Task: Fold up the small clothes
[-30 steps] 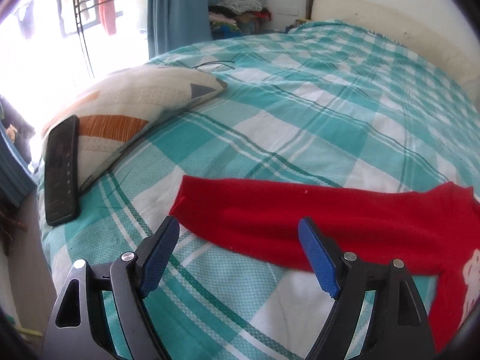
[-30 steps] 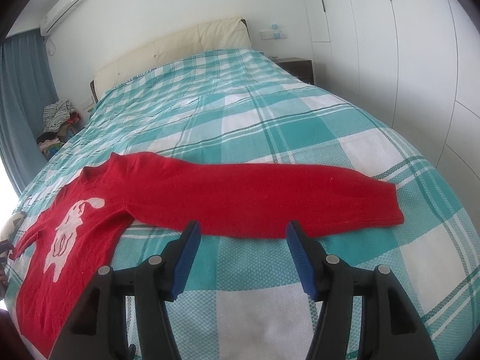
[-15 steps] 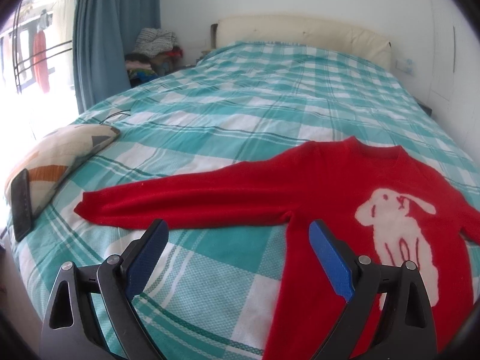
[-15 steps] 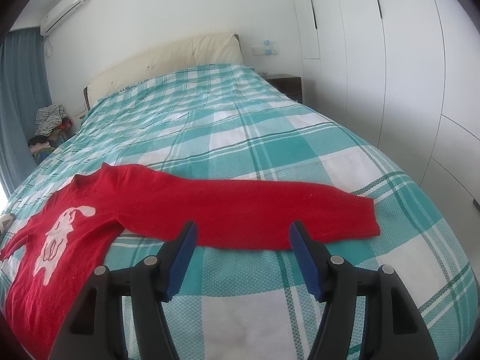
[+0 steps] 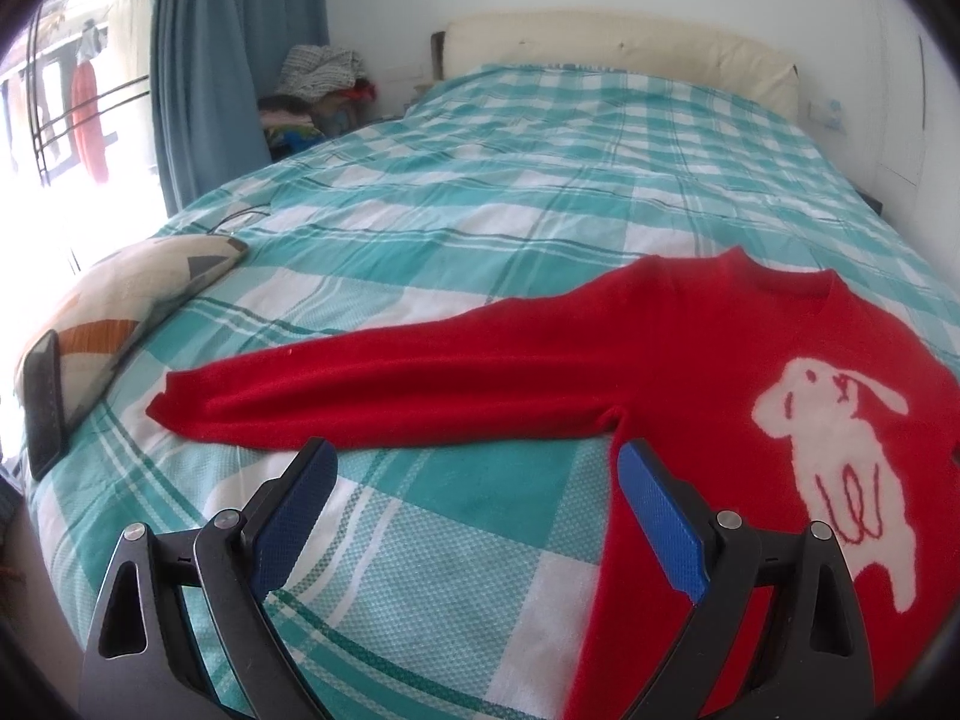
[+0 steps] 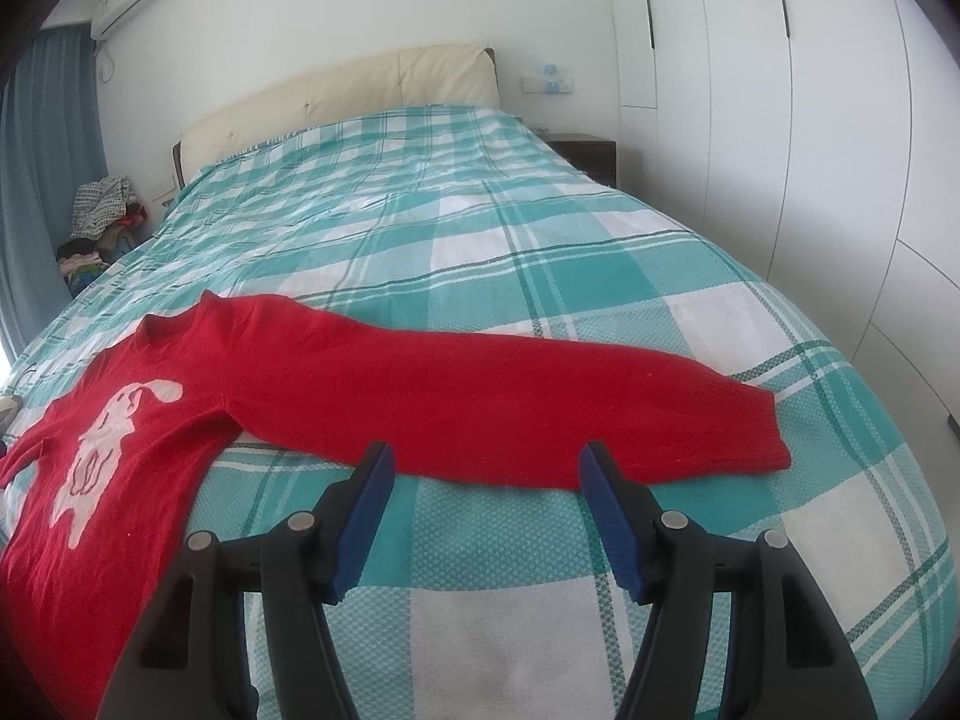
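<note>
A small red sweater [image 5: 678,348] with a white rabbit on its chest lies flat on the teal plaid bed, both sleeves spread out sideways; it also shows in the right wrist view [image 6: 372,384]. My left gripper [image 5: 474,468] is open and empty, just short of the left sleeve near the armpit. My right gripper [image 6: 486,474] is open and empty, just short of the lower edge of the right sleeve. Neither gripper touches the cloth.
A patterned pillow [image 5: 138,288] lies at the bed's left edge with a black phone [image 5: 45,396] on it. A pile of clothes [image 5: 318,90] sits by the blue curtain. White wardrobes [image 6: 780,90] and a nightstand [image 6: 585,153] stand right of the bed. A cream headboard [image 6: 336,90] stands at the far end.
My left gripper has swung right from the left cuff towards the armpit, bringing the sweater body into view. My right gripper has drawn back a little. The sweater has not moved.
</note>
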Demonstrator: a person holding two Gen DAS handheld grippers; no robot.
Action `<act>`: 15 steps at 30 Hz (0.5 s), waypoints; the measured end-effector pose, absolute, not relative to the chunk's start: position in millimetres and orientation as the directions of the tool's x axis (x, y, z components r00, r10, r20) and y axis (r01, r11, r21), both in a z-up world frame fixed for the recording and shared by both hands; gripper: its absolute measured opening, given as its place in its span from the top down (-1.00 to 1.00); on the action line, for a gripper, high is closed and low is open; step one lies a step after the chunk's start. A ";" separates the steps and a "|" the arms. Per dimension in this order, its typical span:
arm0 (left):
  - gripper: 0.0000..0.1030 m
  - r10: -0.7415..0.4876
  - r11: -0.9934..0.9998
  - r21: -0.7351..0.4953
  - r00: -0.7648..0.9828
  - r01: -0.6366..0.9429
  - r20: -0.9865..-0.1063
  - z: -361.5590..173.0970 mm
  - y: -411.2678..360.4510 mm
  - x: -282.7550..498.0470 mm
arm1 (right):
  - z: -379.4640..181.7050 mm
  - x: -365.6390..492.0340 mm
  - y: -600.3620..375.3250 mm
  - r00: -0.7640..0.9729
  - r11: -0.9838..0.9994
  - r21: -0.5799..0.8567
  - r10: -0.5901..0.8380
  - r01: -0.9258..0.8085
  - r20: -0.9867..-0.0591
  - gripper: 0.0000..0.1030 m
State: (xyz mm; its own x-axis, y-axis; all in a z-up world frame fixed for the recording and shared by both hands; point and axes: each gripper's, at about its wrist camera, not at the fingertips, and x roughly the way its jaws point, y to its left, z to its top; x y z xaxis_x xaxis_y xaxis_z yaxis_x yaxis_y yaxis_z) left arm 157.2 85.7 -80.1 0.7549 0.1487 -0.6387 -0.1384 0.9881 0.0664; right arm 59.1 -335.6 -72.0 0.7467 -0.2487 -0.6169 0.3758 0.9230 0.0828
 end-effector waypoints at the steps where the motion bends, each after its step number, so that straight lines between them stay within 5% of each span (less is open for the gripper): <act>1: -0.86 0.150 0.988 0.070 0.752 -0.137 -0.641 -81.0 84.7 157.4 | -72.0 59.4 -334.5 0.747 0.925 0.082 -0.245 0.371 -0.617 -0.24; 6: -0.86 0.146 0.988 0.067 0.741 -0.136 -0.655 -83.8 84.3 160.2 | -86.4 70.5 -310.9 0.729 0.959 0.081 -0.149 0.270 -0.669 -0.46; 10: -0.86 0.149 0.988 0.069 0.742 -0.138 -0.654 -83.2 84.9 160.5 | -107.7 83.9 -285.6 0.671 0.967 -0.049 -0.208 0.248 -0.711 -0.48; 14: -0.86 0.133 0.989 0.041 0.735 -0.142 -0.665 -84.0 89.1 161.8 | -130.8 92.0 -289.0 0.594 0.951 -0.103 -0.264 0.291 -0.760 -1.00; 15: -0.86 0.132 0.989 0.038 0.732 -0.144 -0.669 -84.7 90.2 162.2 | -133.9 92.1 -292.8 0.589 0.951 -0.082 -0.251 0.298 -0.768 -0.99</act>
State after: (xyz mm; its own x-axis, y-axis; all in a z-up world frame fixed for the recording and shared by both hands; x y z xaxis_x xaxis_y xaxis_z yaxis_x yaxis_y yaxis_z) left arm 162.2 90.2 -84.7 0.7317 0.1319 -0.6688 -0.1439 0.9889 0.0376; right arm 92.1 -292.8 -133.9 0.5889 -0.2513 -0.7681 0.2982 0.9509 -0.0824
